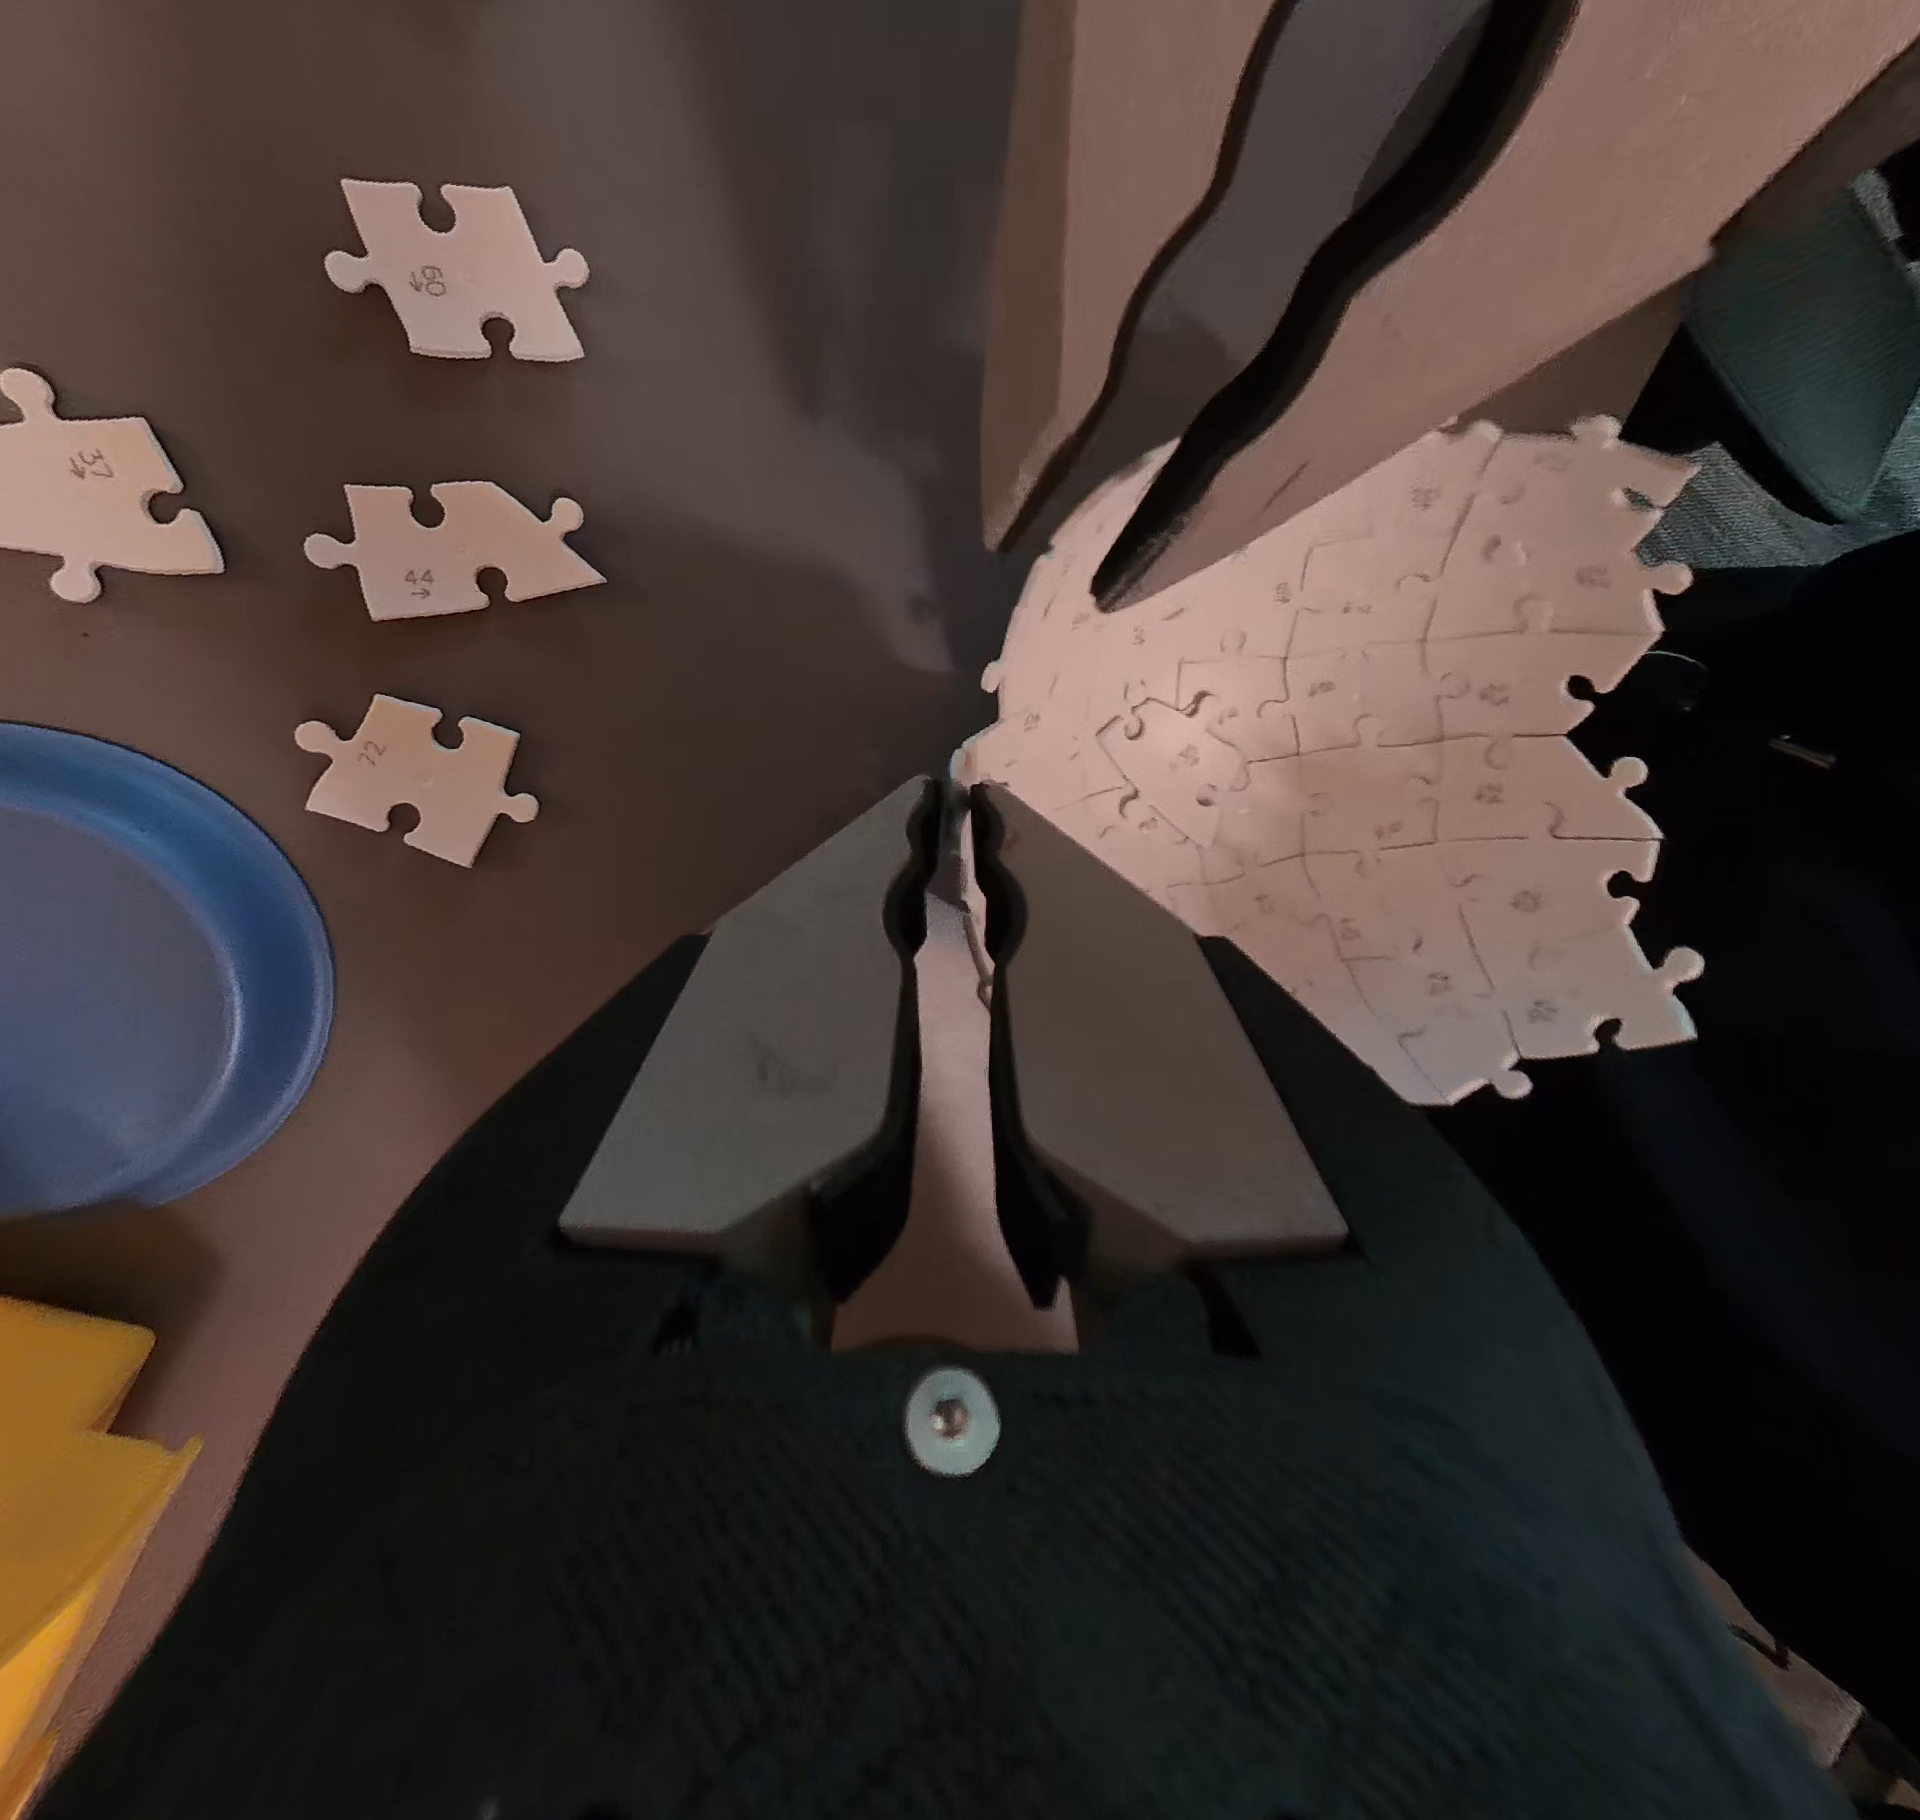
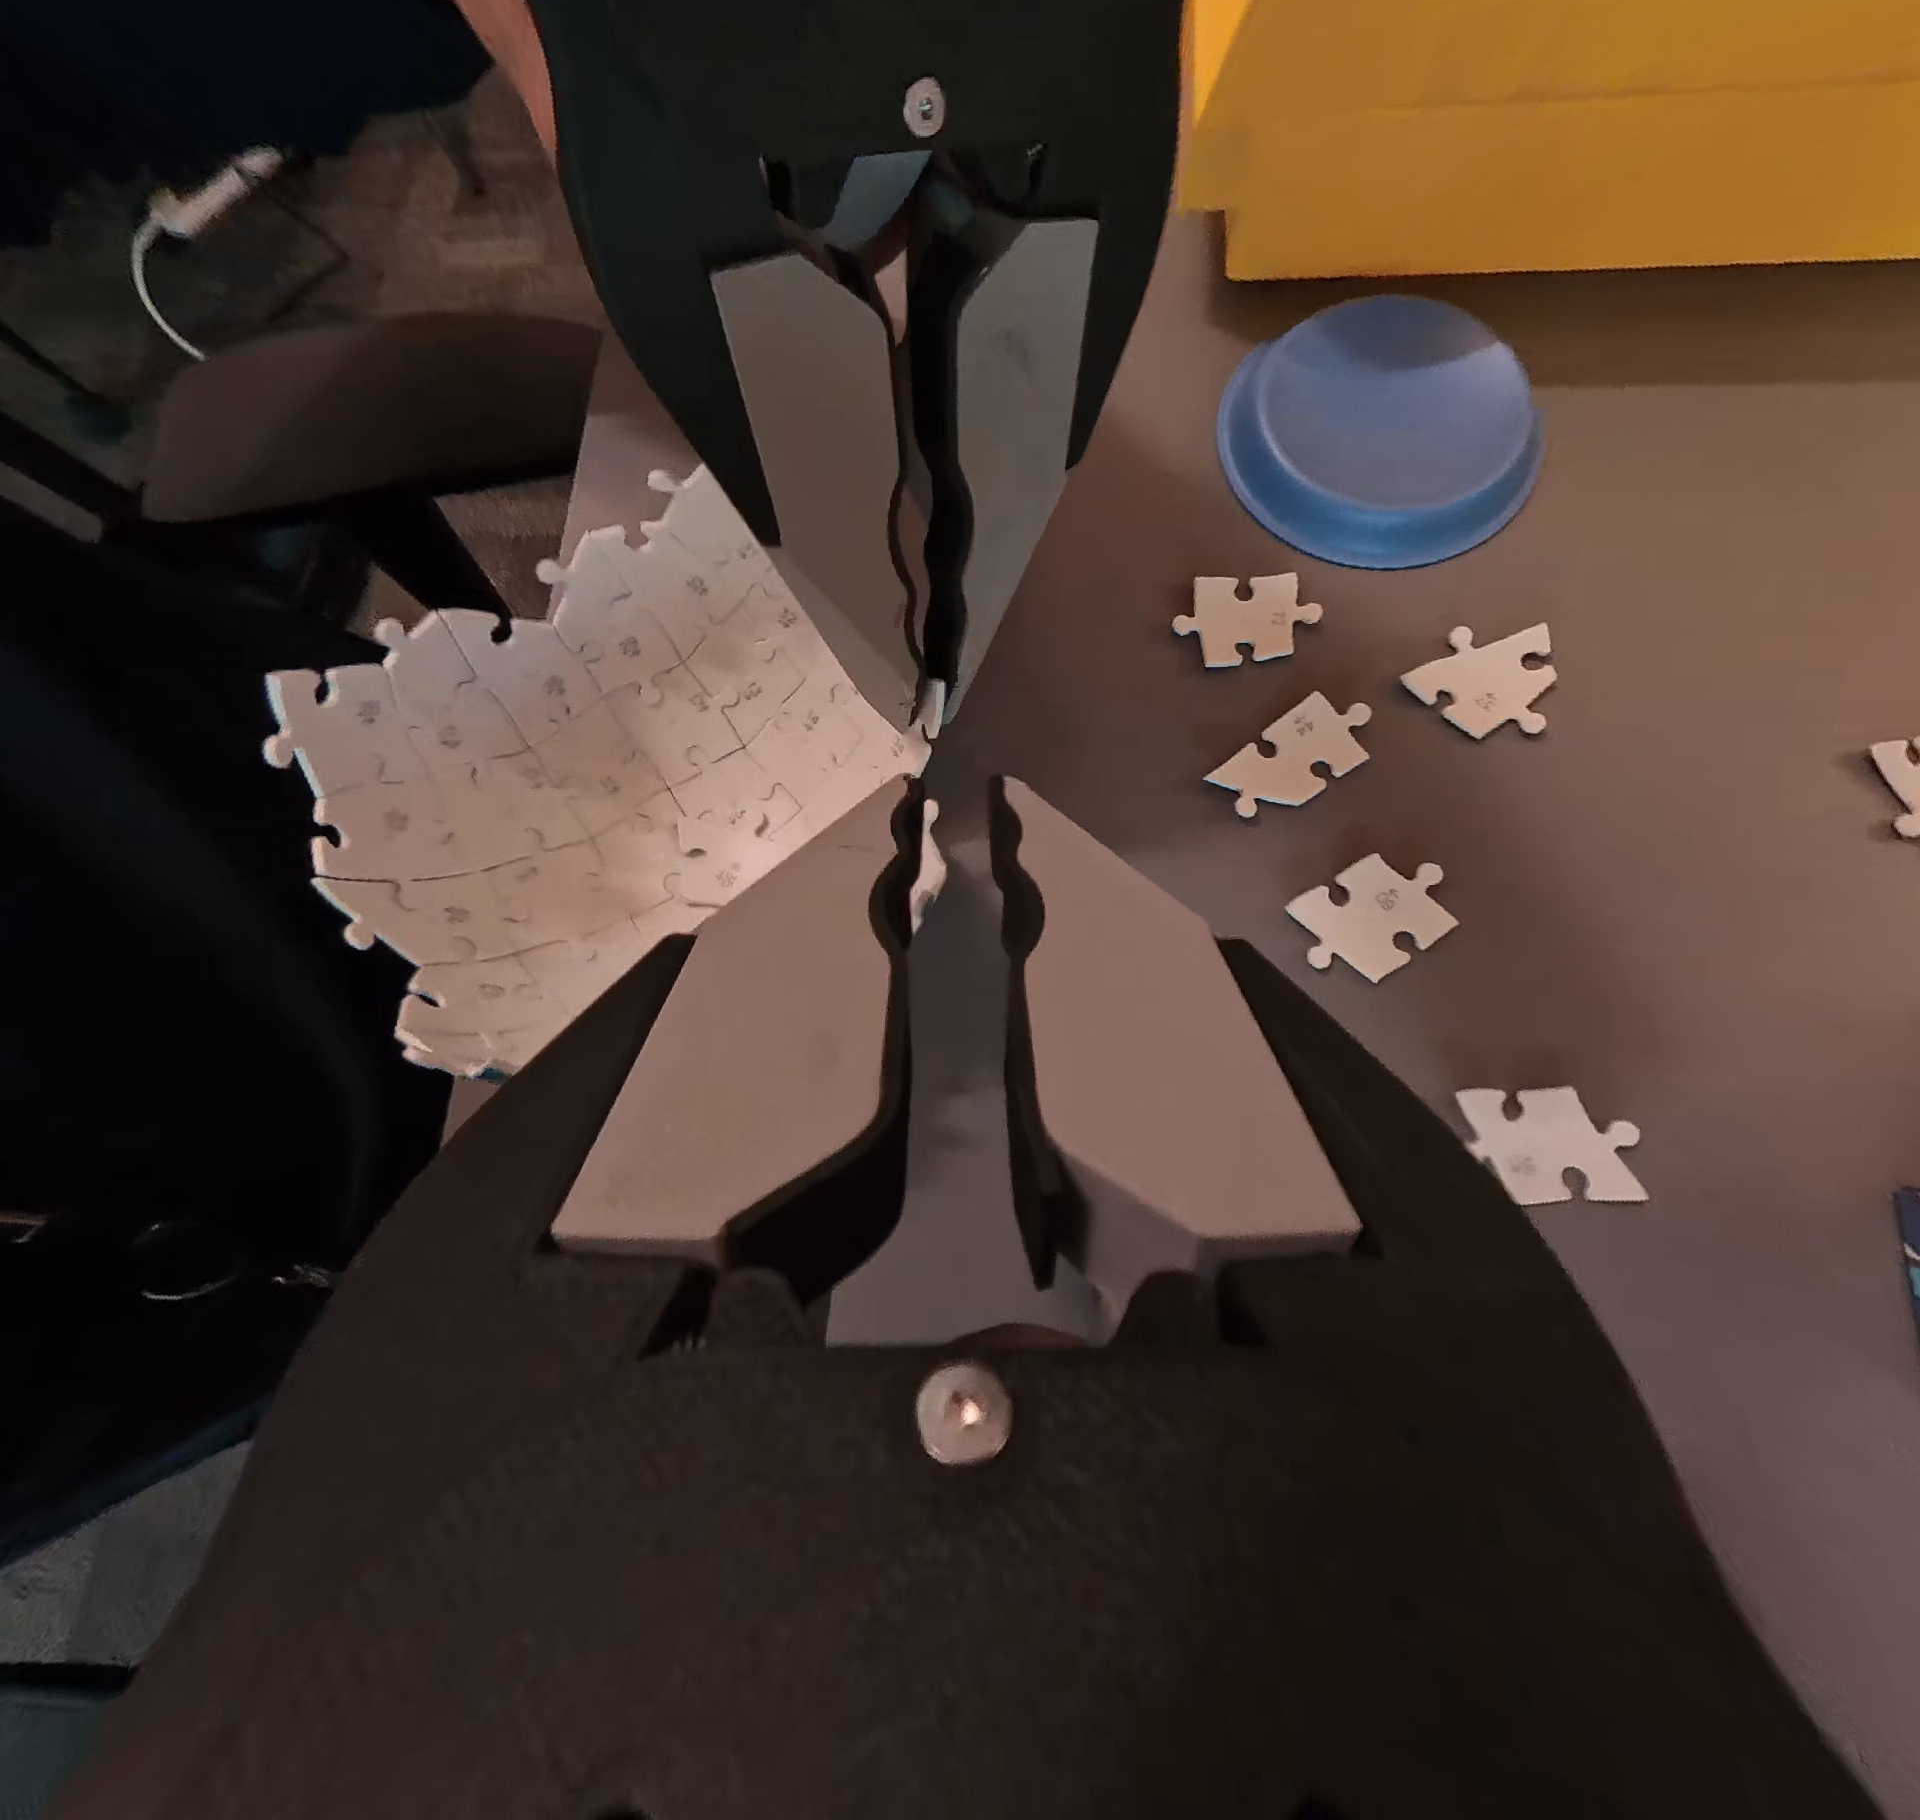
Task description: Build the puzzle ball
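A curved white shell of joined puzzle pieces point(image 1: 1382, 773), a partly built ball with knobbed open edges and its concave inner side showing, fills the right centre of the left wrist view and the left centre of the right wrist view point(image 2: 540, 783). Flat loose white puzzle pieces point(image 2: 1371, 913) lie scattered, well apart from one another, at centre right of the right wrist view and upper left of the left wrist view point(image 1: 457, 274).

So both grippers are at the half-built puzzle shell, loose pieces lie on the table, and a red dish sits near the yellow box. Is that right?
Nearly. The dish is blue, not red; the right wrist view shows it near the yellow box. The rest holds: both grippers meet at the puzzle shell, with loose pieces on the table.
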`<state>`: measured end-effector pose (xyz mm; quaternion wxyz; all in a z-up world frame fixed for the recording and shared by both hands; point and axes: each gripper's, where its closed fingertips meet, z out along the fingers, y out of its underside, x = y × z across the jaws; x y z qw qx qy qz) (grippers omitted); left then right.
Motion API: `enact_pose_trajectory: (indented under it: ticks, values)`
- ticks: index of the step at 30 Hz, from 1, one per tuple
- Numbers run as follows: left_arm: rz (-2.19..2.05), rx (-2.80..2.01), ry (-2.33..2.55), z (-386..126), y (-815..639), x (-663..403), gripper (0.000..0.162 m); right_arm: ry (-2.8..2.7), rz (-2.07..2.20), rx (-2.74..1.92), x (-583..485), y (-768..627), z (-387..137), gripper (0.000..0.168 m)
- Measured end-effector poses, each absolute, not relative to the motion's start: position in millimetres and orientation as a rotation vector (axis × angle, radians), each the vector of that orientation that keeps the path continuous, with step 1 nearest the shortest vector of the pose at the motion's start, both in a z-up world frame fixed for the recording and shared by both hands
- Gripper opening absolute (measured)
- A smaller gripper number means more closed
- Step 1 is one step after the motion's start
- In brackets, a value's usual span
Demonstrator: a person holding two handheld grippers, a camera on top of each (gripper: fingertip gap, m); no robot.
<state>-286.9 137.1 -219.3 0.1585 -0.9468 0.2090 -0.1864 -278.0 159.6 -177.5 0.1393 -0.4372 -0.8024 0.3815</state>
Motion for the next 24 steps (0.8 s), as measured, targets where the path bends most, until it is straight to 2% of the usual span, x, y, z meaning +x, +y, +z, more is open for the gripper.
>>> enact_pose_trajectory:
  ticks: [5,12,19,24]
  values:
    - [-0.524,-2.711,0.579,-218,135,-287,0.008,-2.264,1.201,-1.316,-272,162,-166,0.016]
    - [-0.447,-2.683,0.574,-205,133,-290,0.015,-2.242,1.052,-1.299,-254,173,-170,0.024]
    - [-0.399,-2.528,0.564,-162,125,-297,0.022,-2.164,1.252,-1.15,-217,169,-143,0.028]
    - [-0.484,-2.326,0.732,-119,95,-272,0.024,-2.155,1.224,-1.125,-203,168,-145,0.028]
